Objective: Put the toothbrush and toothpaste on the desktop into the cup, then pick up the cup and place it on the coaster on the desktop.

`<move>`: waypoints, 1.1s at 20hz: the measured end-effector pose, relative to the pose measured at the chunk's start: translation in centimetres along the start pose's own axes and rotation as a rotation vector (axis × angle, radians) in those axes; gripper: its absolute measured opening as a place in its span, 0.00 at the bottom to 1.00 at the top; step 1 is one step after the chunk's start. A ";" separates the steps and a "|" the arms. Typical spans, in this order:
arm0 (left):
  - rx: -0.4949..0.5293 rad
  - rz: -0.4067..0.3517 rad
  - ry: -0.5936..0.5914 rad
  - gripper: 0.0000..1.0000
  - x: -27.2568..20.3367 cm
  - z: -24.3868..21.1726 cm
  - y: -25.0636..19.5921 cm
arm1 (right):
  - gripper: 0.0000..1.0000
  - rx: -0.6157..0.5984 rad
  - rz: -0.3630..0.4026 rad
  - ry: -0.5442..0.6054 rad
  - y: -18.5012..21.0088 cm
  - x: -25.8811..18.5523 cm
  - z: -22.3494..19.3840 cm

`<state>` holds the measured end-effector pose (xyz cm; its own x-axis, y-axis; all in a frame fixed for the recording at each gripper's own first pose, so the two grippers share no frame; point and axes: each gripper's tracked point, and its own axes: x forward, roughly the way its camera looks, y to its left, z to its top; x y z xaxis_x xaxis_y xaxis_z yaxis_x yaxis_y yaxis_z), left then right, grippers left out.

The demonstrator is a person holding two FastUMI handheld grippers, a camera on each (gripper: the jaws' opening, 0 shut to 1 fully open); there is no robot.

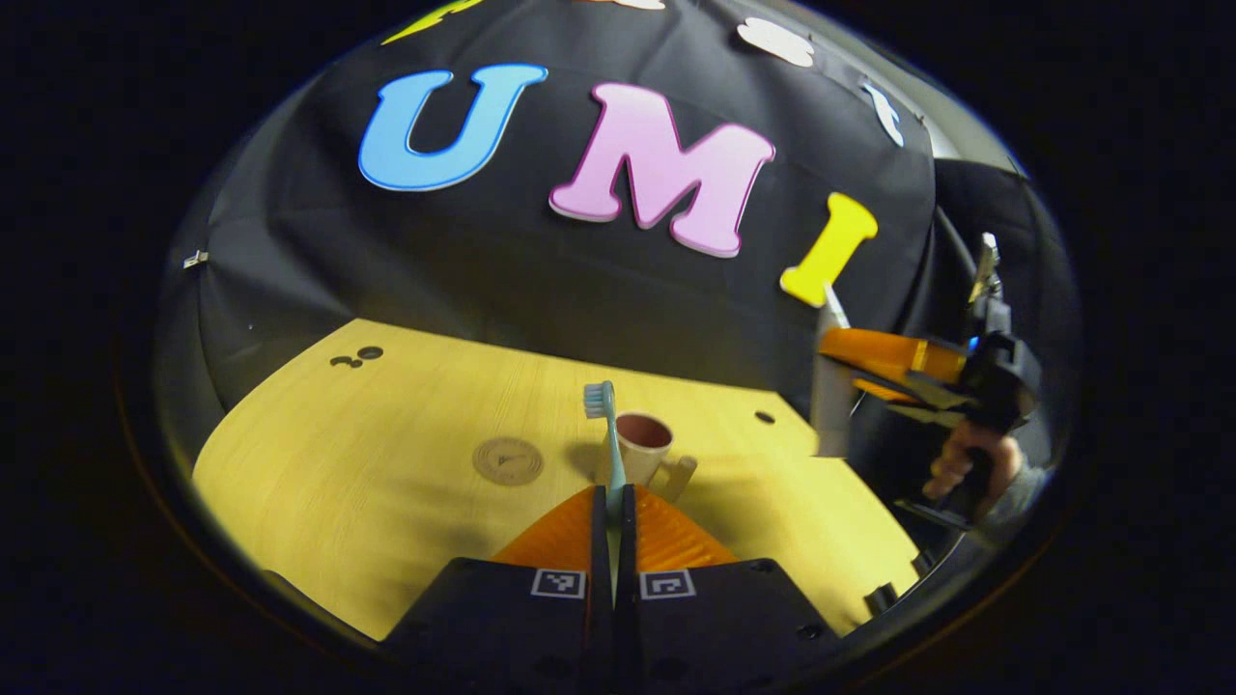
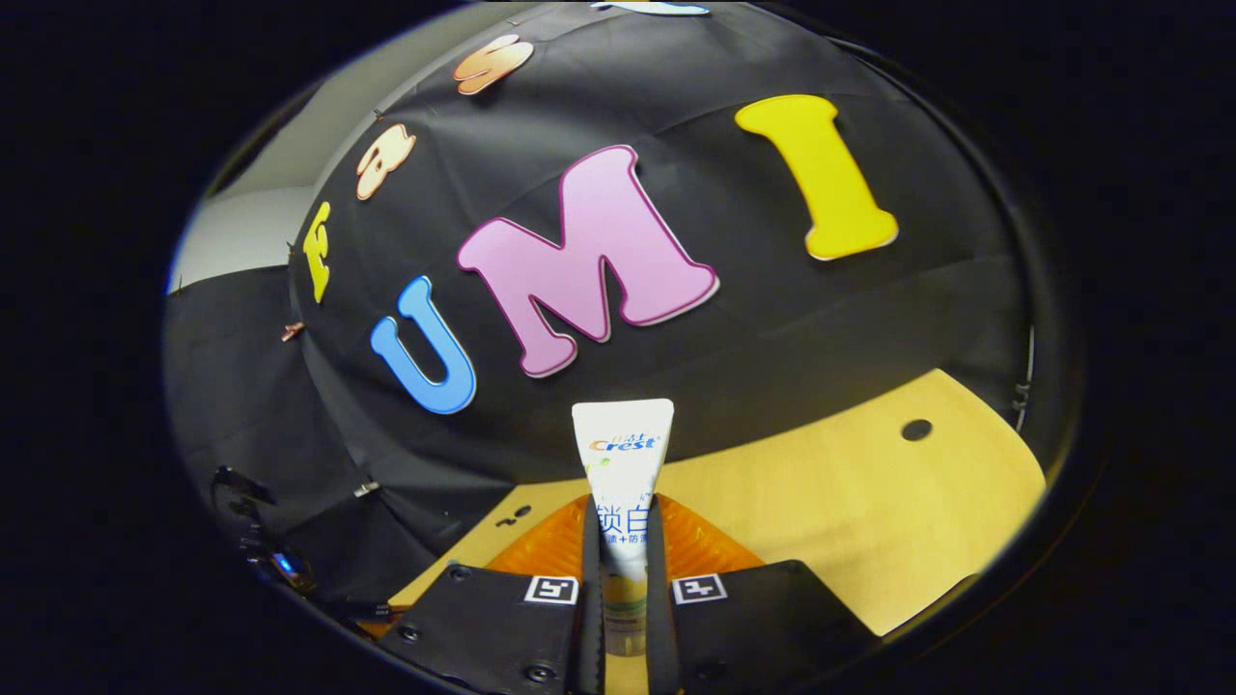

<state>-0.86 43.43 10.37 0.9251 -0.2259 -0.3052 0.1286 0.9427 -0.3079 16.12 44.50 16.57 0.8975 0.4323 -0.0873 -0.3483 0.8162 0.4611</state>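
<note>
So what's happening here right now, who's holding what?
A person holds a gripper in each hand. The left gripper is shut on the toothbrush, bristles up, held above the desk near the empty cup. The right gripper is shut on the toothpaste, lifted off the desktop. The coaster lies bare beside the cup. Nothing is in the cup yet.

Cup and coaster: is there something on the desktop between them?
No. In the left gripper view, the stretch of desktop between the cup and the coaster is bare wood. The toothbrush held in the left tongs stands in front of the cup.
</note>
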 end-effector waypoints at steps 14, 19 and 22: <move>-0.059 0.003 -0.202 0.06 1.1 3.9 -1.3 | 0.20 -0.147 0.048 0.079 -2.6 14.1 -11.2; -0.086 0.015 -0.244 0.06 2.6 5.1 -1.2 | 0.20 -0.234 0.073 0.139 -2.8 14.2 -14.4; -0.097 0.023 -0.261 0.02 3.7 5.6 -1.2 | 0.20 -0.271 0.079 0.164 -3.2 13.8 -15.8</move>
<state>4.43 42.85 14.66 0.9897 -0.1218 -0.0749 0.0831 0.9162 -0.3921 25.38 53.95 -0.06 0.8169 0.5366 -0.2115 -0.4943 0.8403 0.2226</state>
